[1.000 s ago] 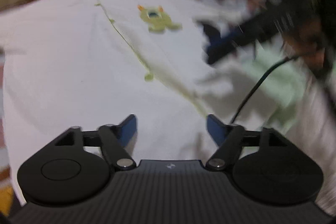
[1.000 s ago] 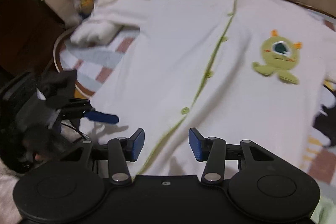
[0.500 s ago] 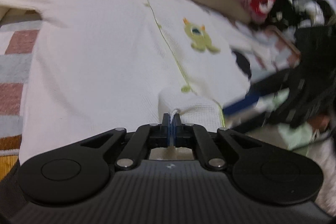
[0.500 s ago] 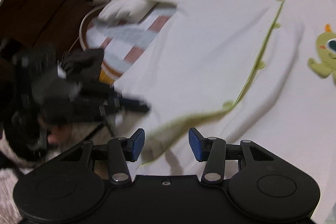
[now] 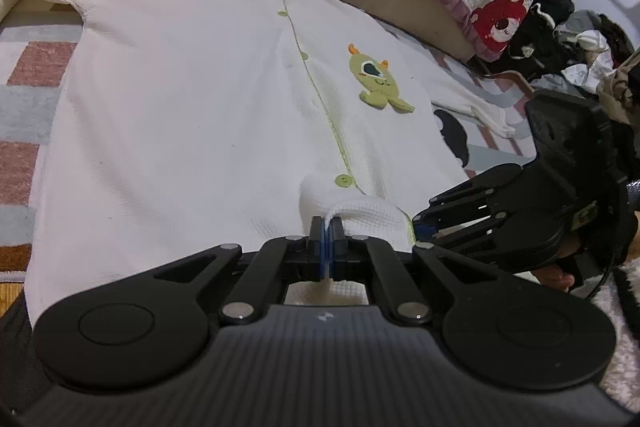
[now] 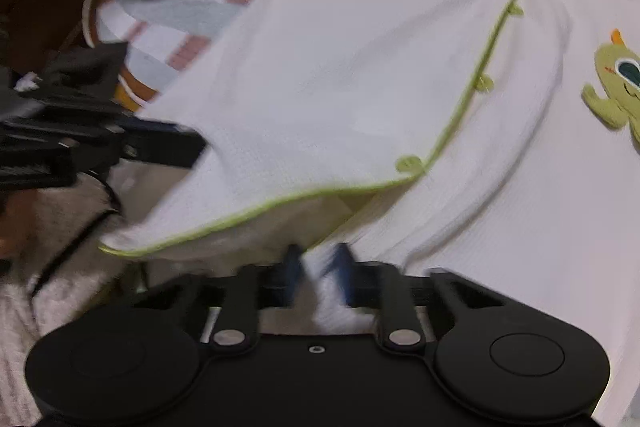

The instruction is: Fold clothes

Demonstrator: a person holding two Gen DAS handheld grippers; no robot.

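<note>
Left gripper fingers pinched tight on the white shirt hem. Right gripper fingers have just been closing, hem cloth between them, blurred; both tilted down.

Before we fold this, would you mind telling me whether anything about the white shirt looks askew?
Yes: the white shirt lies mostly flat, but its bottom hem is bunched where the left tool pinches it. In the right wrist view the green-edged front flap is lifted and curled back there, showing the layer underneath. No damage shows.
</note>
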